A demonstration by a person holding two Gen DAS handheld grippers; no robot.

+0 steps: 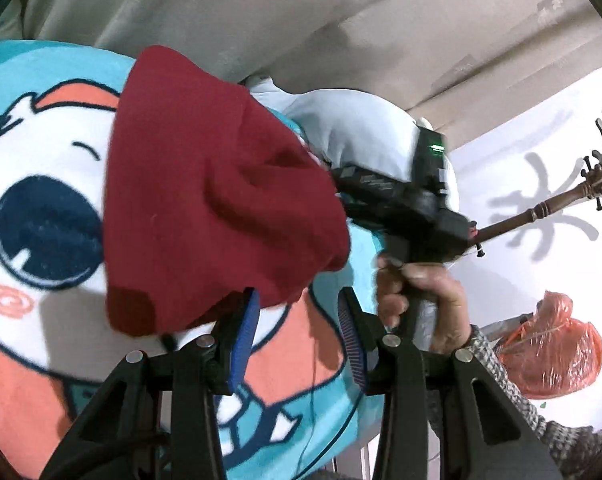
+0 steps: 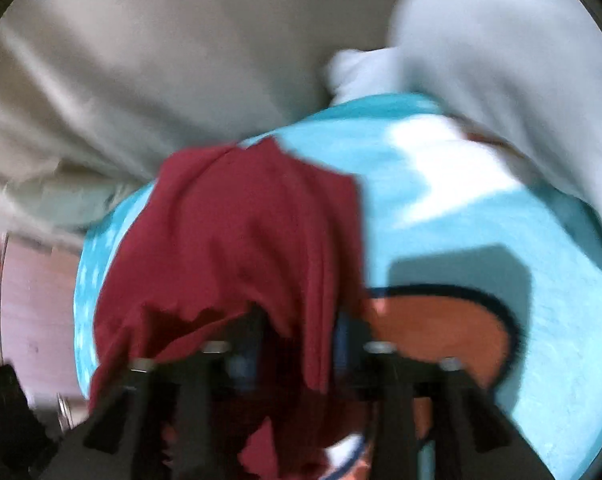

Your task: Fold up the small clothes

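A dark red garment hangs lifted above the turquoise cartoon blanket. My left gripper is open, its blue pads just under the garment's lower edge, holding nothing. My right gripper shows in the left wrist view at the garment's right end, with the person's hand on its handle. In the blurred right wrist view the red garment drapes over and between the fingers of my right gripper, which holds it; the fingertips are hidden by cloth.
A pale blue-white cloth or pillow lies at the blanket's far edge, also in the right wrist view. Beige fabric lies behind. A wooden coat rack and an orange plastic bag stand to the right.
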